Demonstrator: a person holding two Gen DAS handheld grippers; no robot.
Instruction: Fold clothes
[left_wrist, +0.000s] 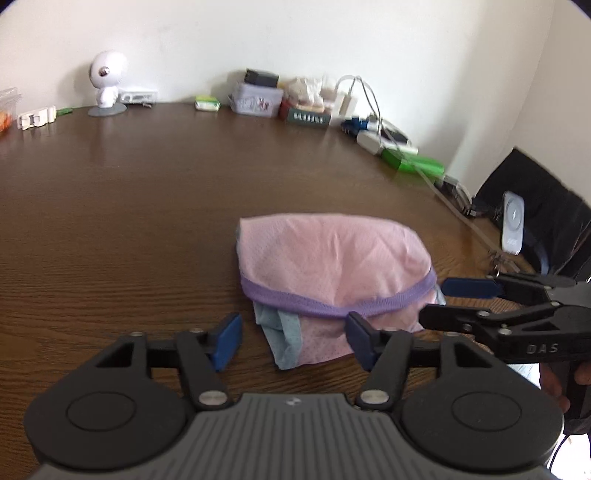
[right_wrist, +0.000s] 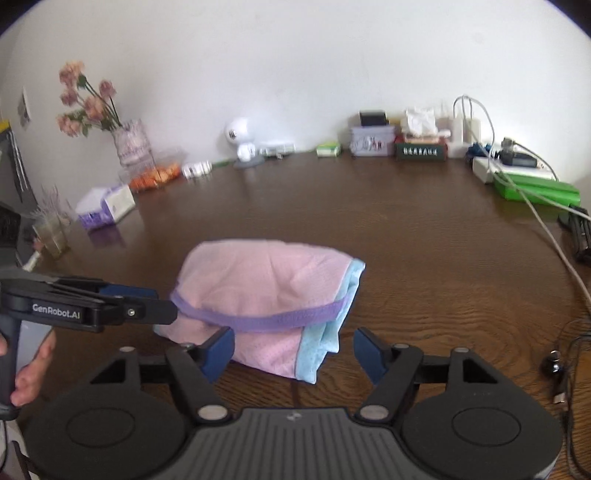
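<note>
A folded pink garment with a purple band and light blue trim lies on the brown wooden table. My left gripper is open at the garment's near left corner; the blue-trimmed corner lies between its fingers, unpinched. In the right wrist view the left gripper comes in from the left, its tips at the purple band's end. My right gripper is open around the near right corner, pads not pressing. The left wrist view shows the right gripper at the garment's right edge.
Along the back wall stand a white round-headed figure, a tin box, green boxes and chargers with cables. A vase of flowers and a tissue box sit at the left. A person's hand holds the left gripper.
</note>
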